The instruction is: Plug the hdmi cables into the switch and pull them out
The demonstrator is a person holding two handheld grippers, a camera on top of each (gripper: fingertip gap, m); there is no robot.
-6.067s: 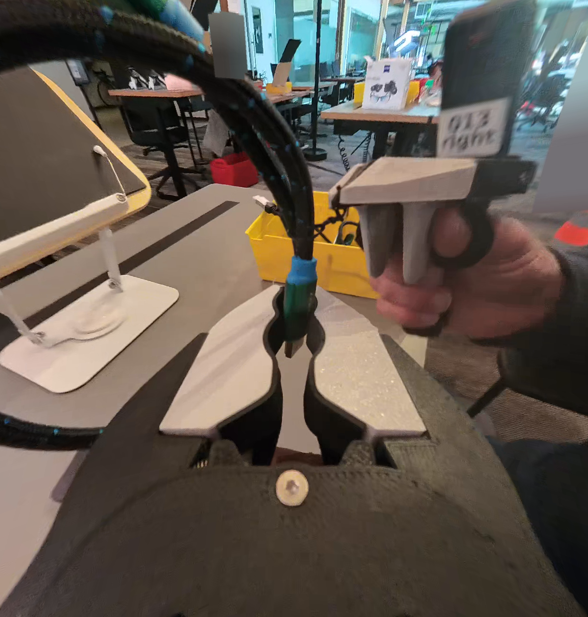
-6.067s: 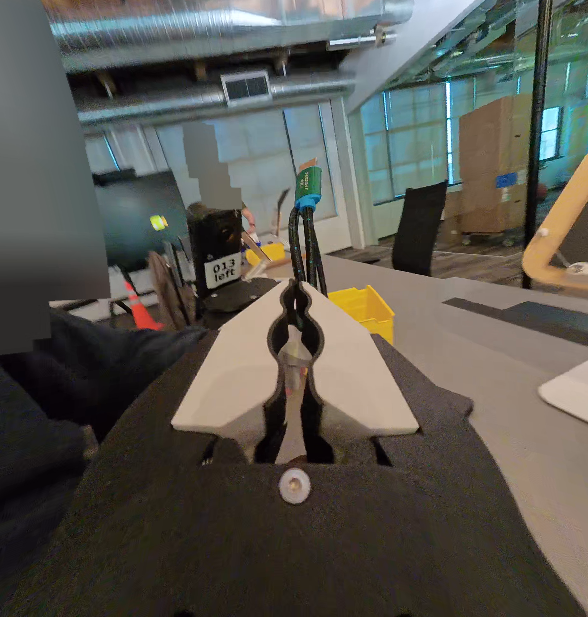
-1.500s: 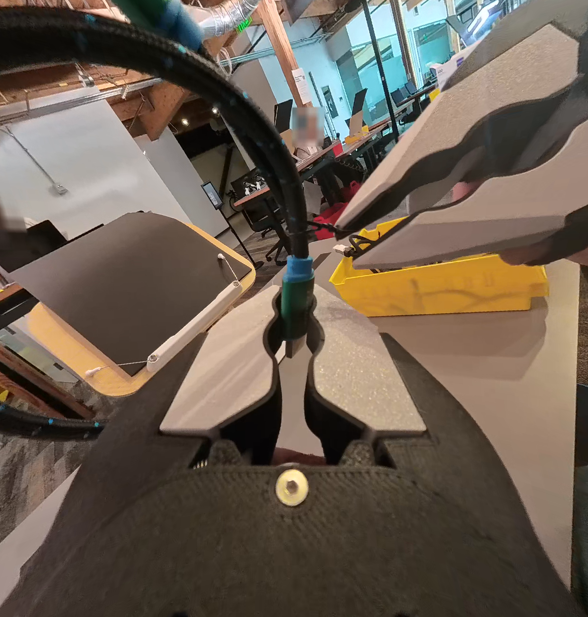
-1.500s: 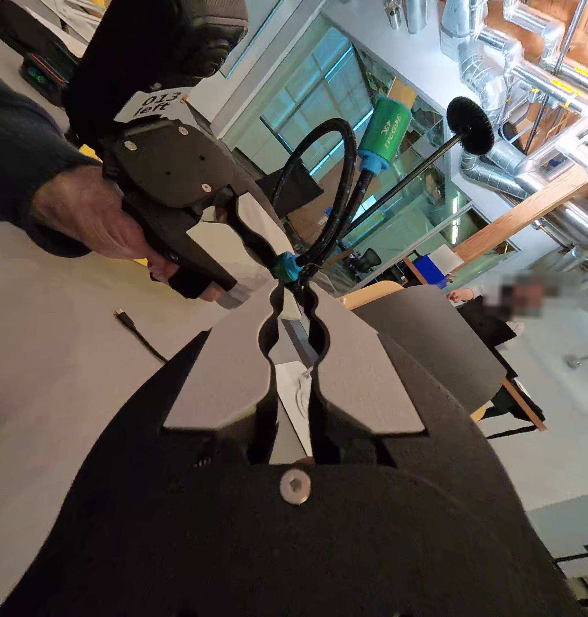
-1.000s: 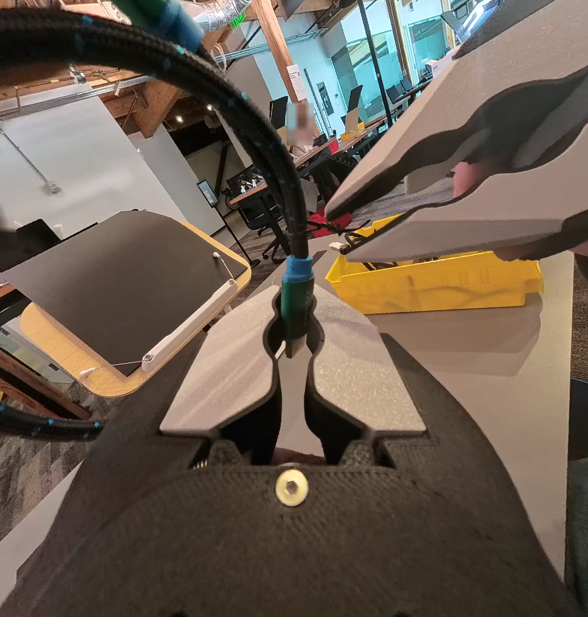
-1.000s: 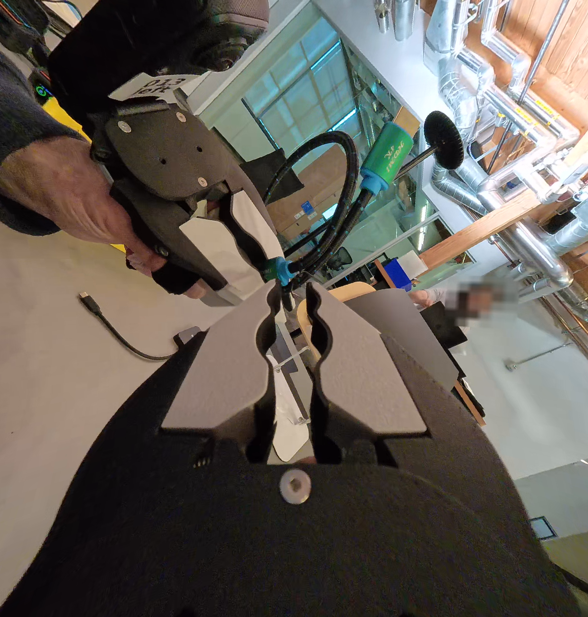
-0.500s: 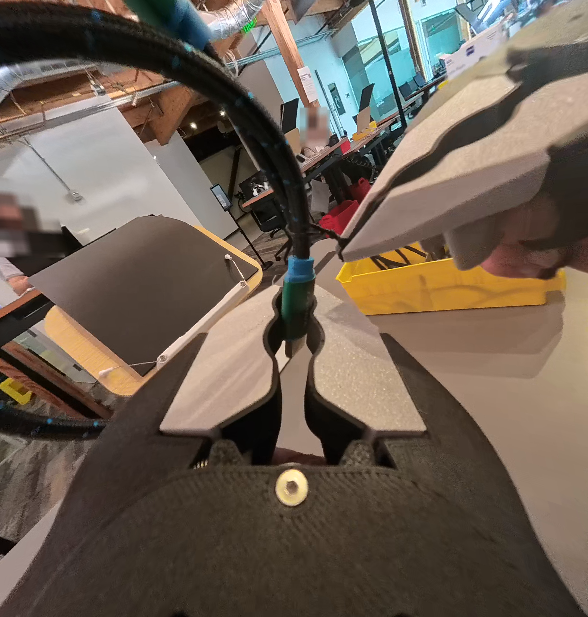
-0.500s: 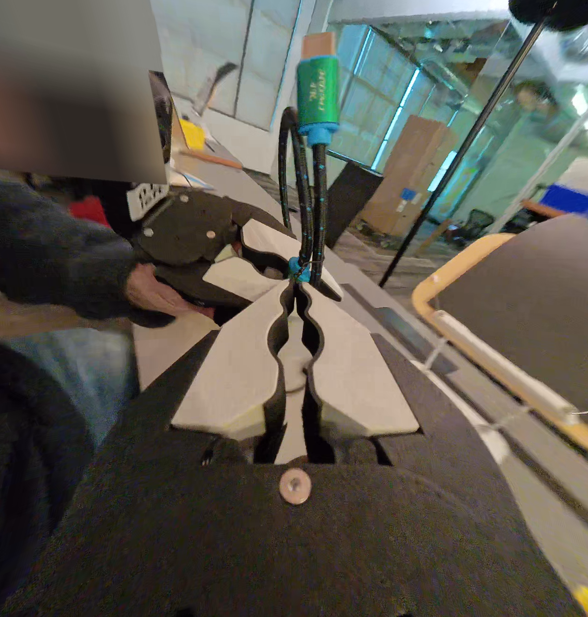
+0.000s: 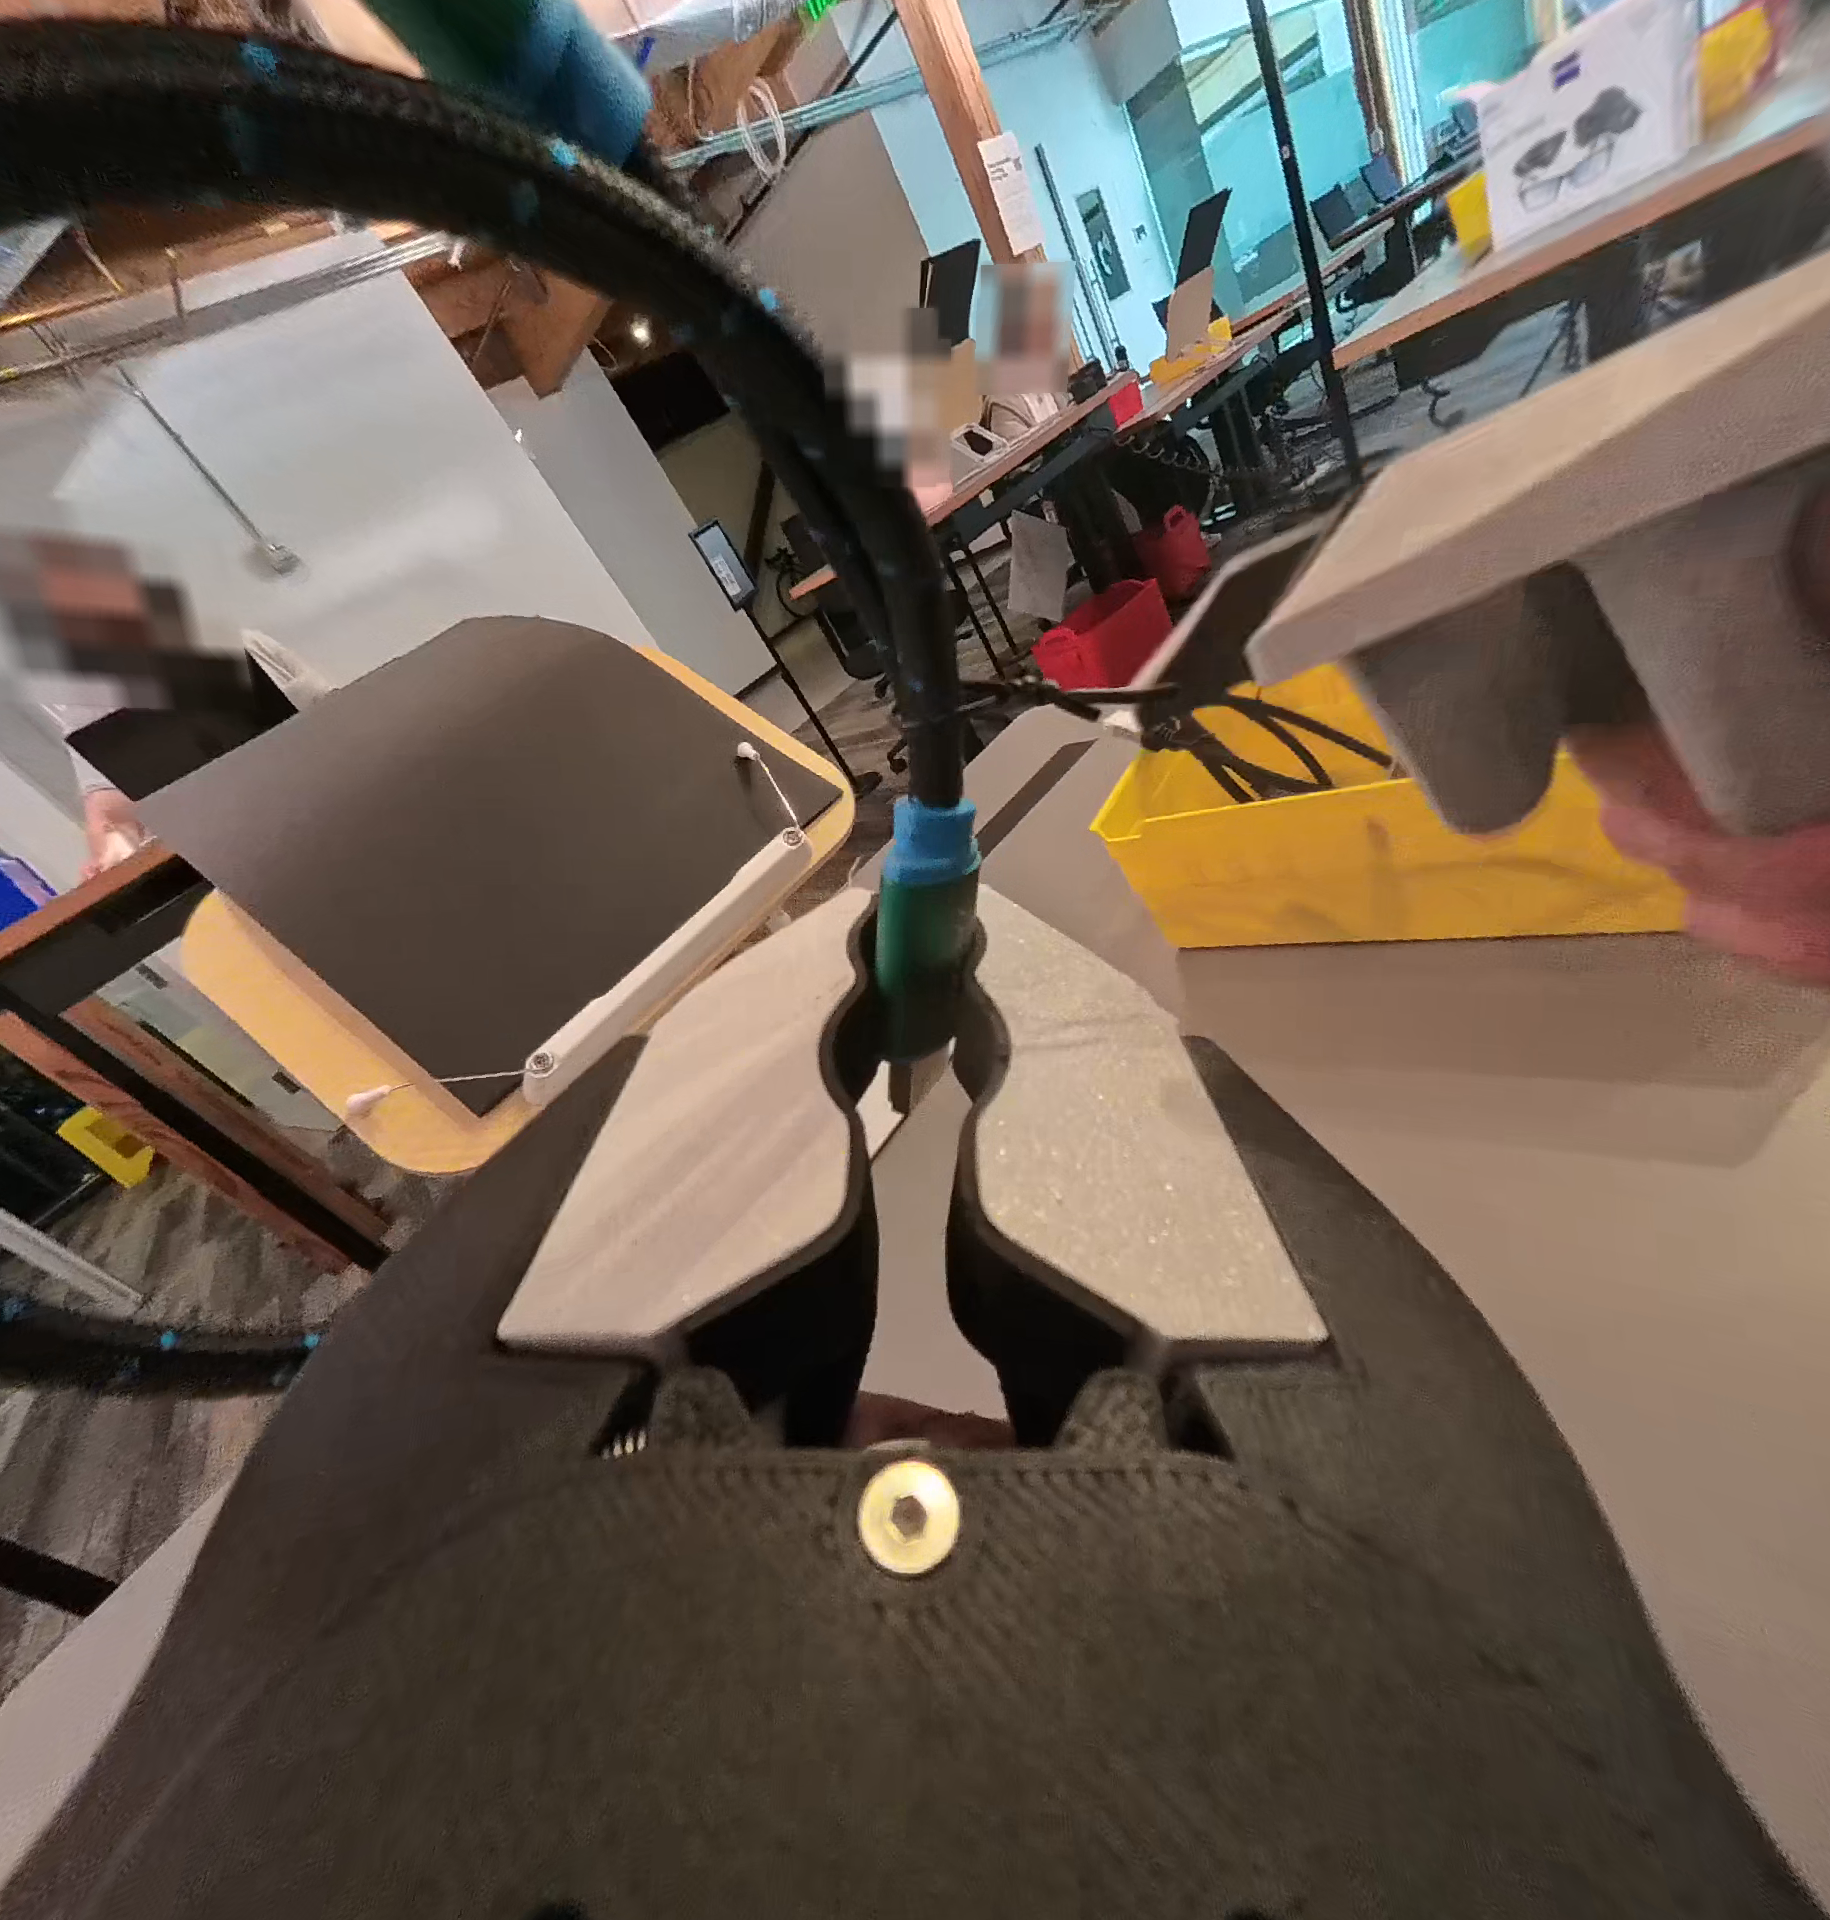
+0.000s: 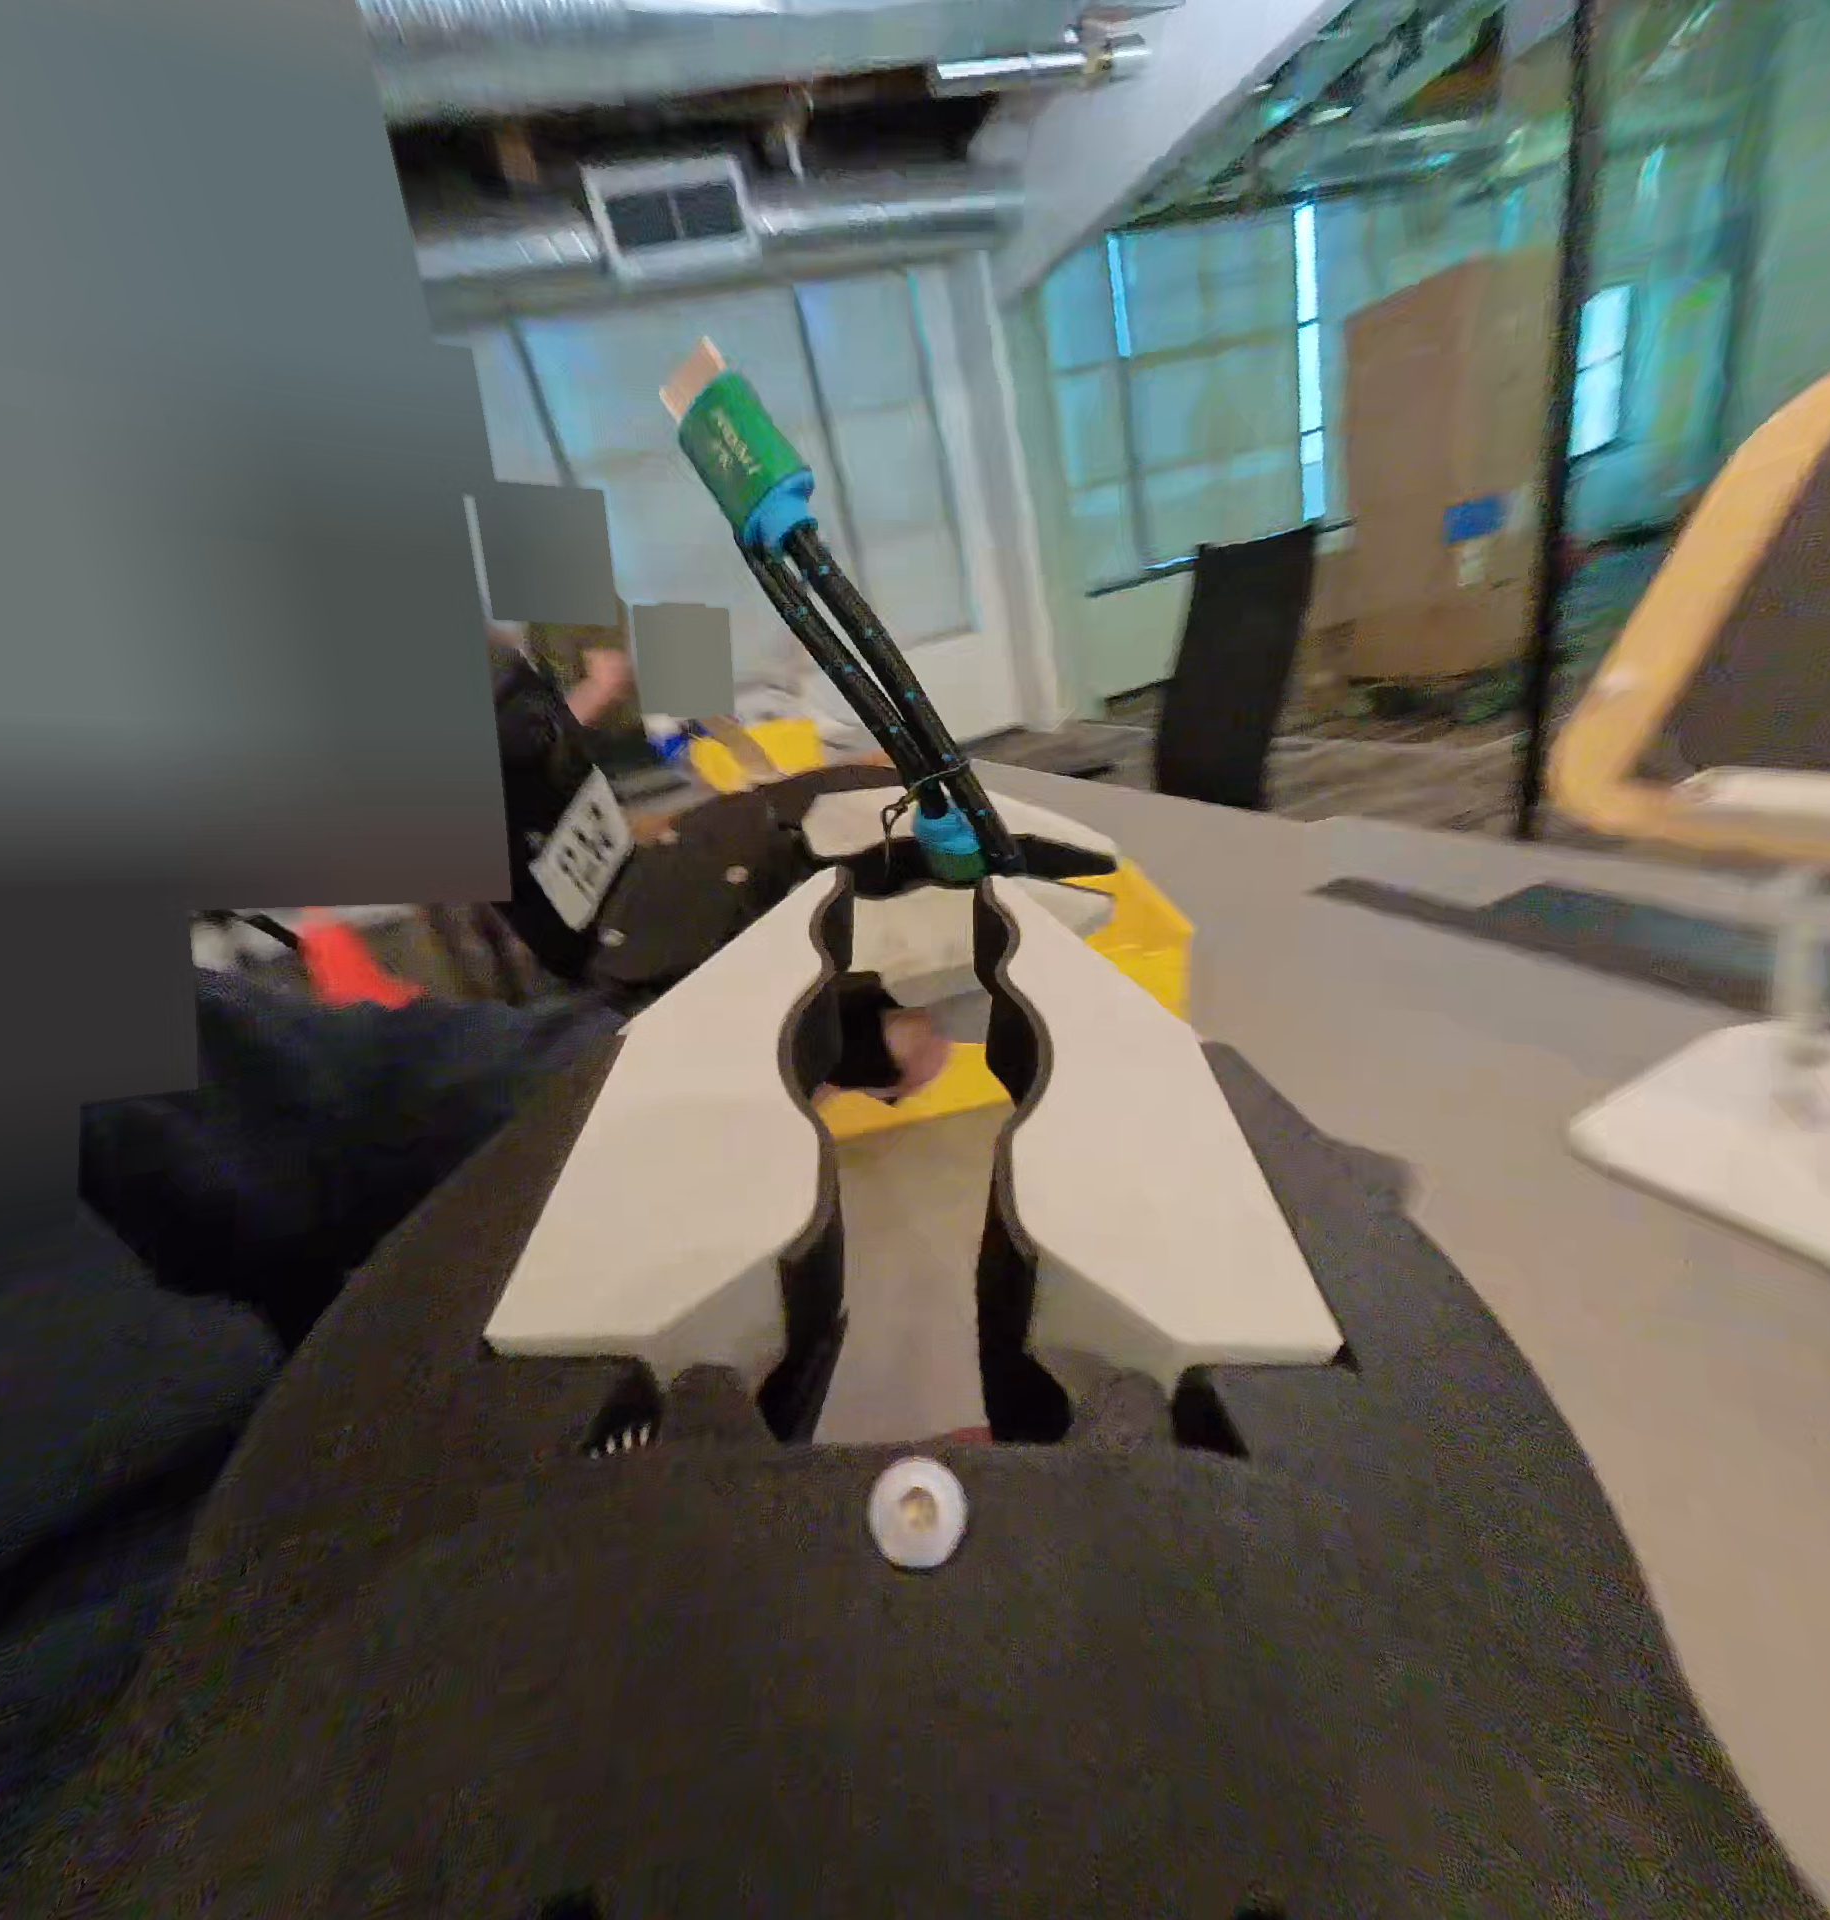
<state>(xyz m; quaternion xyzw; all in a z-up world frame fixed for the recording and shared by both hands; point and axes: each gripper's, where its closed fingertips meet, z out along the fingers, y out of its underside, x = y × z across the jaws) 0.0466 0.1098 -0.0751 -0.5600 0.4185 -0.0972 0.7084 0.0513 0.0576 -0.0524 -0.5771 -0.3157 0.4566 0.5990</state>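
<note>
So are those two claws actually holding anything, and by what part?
The left claw grips the cable's green plug by its body. The right claw is open, holding nothing.

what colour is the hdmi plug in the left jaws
Green with a blue collar; the hdmi plug shows best in the left wrist view.

Green HDMI plug (image 9: 921, 940) between fingers (image 9: 703, 1122), cable (image 9: 537, 197) looped overhead
</note>
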